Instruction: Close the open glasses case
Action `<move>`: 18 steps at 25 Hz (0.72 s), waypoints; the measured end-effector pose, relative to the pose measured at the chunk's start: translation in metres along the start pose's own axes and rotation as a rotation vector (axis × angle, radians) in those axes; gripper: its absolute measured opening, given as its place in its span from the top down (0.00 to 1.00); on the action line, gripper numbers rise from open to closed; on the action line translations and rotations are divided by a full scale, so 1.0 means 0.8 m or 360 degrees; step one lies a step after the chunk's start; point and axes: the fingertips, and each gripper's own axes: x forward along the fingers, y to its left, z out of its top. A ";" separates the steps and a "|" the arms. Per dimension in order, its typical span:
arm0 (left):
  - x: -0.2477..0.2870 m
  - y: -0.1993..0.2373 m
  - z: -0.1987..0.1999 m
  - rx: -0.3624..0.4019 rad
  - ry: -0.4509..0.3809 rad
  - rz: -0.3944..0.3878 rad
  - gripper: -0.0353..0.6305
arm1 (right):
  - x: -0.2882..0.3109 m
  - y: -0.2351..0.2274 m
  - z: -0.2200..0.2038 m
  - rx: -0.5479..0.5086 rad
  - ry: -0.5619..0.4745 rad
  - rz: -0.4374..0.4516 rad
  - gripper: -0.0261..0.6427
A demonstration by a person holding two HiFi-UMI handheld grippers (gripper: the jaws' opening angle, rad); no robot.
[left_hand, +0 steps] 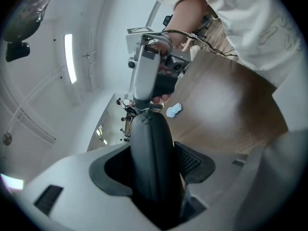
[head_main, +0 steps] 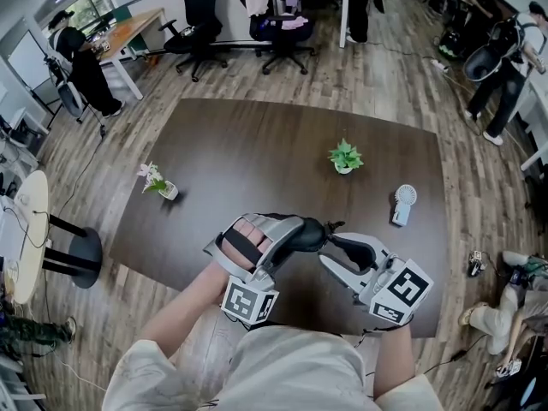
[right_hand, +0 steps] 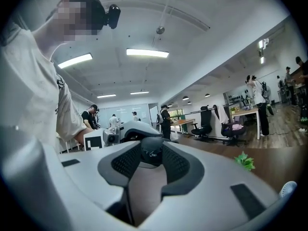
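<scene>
The dark brown table [head_main: 282, 152] fills the middle of the head view, and both tools are held over its near edge, close to the person's body.

The left hand-held gripper [head_main: 291, 232] has its jaws set part-way apart and clamped on the glasses case [left_hand: 150, 148]. In the left gripper view the dark, rounded case fills the gap between the two ribbed pads and sticks out beyond them, away from the camera. A zip seam runs along its length, with the pull tab [left_hand: 144, 110] at the far end. As far as that view shows, the two halves lie together.

The right hand-held gripper [head_main: 338, 245] faces the left one from the other side. Its jaws stand apart. In its own view the end of the case sits just between the fingertips [right_hand: 175, 163], and the pads do not press on it.

Farther out on the table, well apart from each other, stand a small green plant [head_main: 345, 157], a small white fan [head_main: 403, 204] and a white-flowered plant [head_main: 156, 181].
</scene>
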 end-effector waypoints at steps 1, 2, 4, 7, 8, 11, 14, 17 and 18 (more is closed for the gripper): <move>0.000 -0.001 0.000 0.0025 0.0007 -0.0006 0.54 | 0.000 -0.002 0.000 0.0005 -0.0006 -0.0013 0.76; 0.001 -0.002 0.000 0.0041 0.0012 -0.0013 0.54 | 0.001 -0.004 0.000 0.0006 -0.0009 -0.0035 0.79; 0.001 -0.003 -0.002 0.0038 0.0019 -0.0025 0.54 | 0.000 -0.010 -0.002 0.0006 -0.0009 -0.0081 0.88; 0.000 -0.004 -0.008 0.0010 0.0029 -0.0031 0.54 | -0.002 -0.010 -0.002 0.0013 -0.0015 -0.0090 0.92; 0.000 -0.004 -0.009 -0.0001 0.0029 -0.0034 0.54 | -0.002 -0.008 -0.002 0.0007 -0.0013 -0.0087 0.92; 0.000 -0.006 -0.009 -0.0042 0.0023 -0.0047 0.54 | -0.003 -0.004 -0.002 -0.0018 -0.0003 -0.0072 0.92; -0.002 -0.011 -0.004 -0.0027 -0.0003 -0.0081 0.54 | -0.003 0.002 -0.004 -0.0065 0.0043 -0.0034 0.92; -0.003 -0.021 0.001 0.0030 -0.0046 -0.0150 0.54 | -0.001 0.011 -0.013 -0.0123 0.0151 0.0065 0.92; -0.004 -0.024 0.001 0.0040 -0.0058 -0.0169 0.54 | 0.000 0.015 -0.016 -0.0145 0.0189 0.0108 0.92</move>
